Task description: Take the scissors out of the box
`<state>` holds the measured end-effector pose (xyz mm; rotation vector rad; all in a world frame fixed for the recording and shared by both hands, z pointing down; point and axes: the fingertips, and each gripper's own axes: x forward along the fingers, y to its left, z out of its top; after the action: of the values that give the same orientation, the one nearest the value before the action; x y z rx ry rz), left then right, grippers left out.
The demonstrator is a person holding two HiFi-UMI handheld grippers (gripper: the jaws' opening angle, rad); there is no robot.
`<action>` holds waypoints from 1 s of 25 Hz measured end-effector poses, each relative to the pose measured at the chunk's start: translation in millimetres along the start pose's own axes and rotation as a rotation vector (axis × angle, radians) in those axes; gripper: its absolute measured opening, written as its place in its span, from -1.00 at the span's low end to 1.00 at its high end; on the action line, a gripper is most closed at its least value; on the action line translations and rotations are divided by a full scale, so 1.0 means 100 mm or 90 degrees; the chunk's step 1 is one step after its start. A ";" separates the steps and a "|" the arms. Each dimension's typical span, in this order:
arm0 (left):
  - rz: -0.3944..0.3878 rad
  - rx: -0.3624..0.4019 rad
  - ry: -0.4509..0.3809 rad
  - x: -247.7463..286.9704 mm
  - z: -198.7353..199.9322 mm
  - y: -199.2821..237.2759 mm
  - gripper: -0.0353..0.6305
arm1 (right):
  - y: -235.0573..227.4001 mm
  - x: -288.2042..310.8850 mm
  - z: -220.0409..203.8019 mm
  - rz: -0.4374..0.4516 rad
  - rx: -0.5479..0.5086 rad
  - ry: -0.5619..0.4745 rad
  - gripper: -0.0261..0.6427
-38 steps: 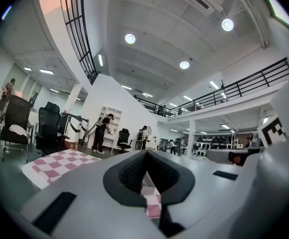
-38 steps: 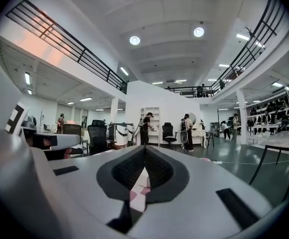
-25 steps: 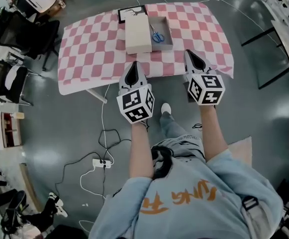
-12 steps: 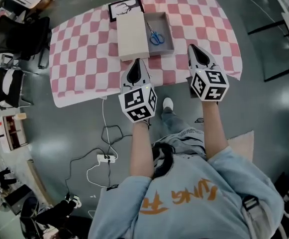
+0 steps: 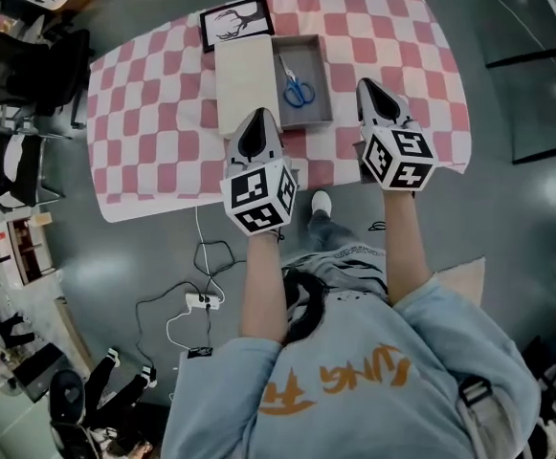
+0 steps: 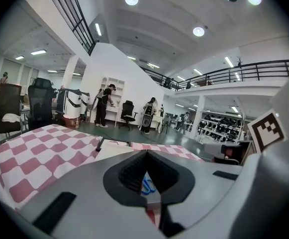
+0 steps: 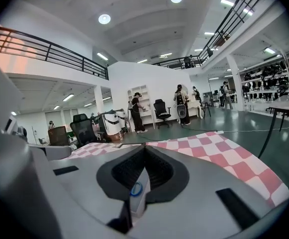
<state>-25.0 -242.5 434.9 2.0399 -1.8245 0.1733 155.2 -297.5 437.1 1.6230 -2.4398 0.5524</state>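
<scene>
Two grippers are shown held over the near edge of a table covered with a pink-and-white checked cloth (image 5: pixel 144 113), seen from above in the head view. The left gripper (image 5: pixel 258 115) appears at centre frame with its tip over the near end of a cream box lid (image 5: pixel 244 75). The right gripper (image 5: pixel 367 86) appears right of centre, its tip above the cloth just beside the near right corner of the grey box (image 5: pixel 318 57). Both claws are clenched and nothing is grasped. In the left gripper view the jaws are seen meeting at their tips, and the same is seen in the right gripper view. The scissors (image 5: pixel 298 85), with blue handles, are found lying inside the open box at upper centre of the head view, blades pointed toward the far side, apart from both grippers. Their blue handles are glimpsed through the gap behind the closed tips in the left gripper view (image 6: pixel 145 185) and in the right gripper view (image 7: pixel 136 189). The lid is laid touching the box's left wall. A framed black-and-white picture (image 5: pixel 236 22) is placed at the lid's far end. Dark chairs (image 5: pixel 19 65) are visible at upper left, and a power strip (image 5: pixel 199 301) lies on the grey floor at lower left.
</scene>
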 end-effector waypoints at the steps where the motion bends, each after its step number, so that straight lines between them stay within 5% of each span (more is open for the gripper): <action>1: -0.002 -0.003 0.000 0.03 0.02 -0.01 -0.84 | -0.02 0.05 0.02 0.001 0.005 0.000 -0.93; 9: 0.014 -0.023 0.016 0.24 0.01 0.21 -0.84 | 0.04 0.32 -0.07 0.018 0.002 0.025 -0.93; 25: -0.039 -0.088 0.050 0.82 0.00 0.59 -0.84 | 0.32 0.86 -0.30 0.007 -0.097 0.160 -0.93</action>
<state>-70.6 -322.9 476.1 1.9627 -1.6780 0.1056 89.5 -348.9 486.2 1.3898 -2.2497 0.5234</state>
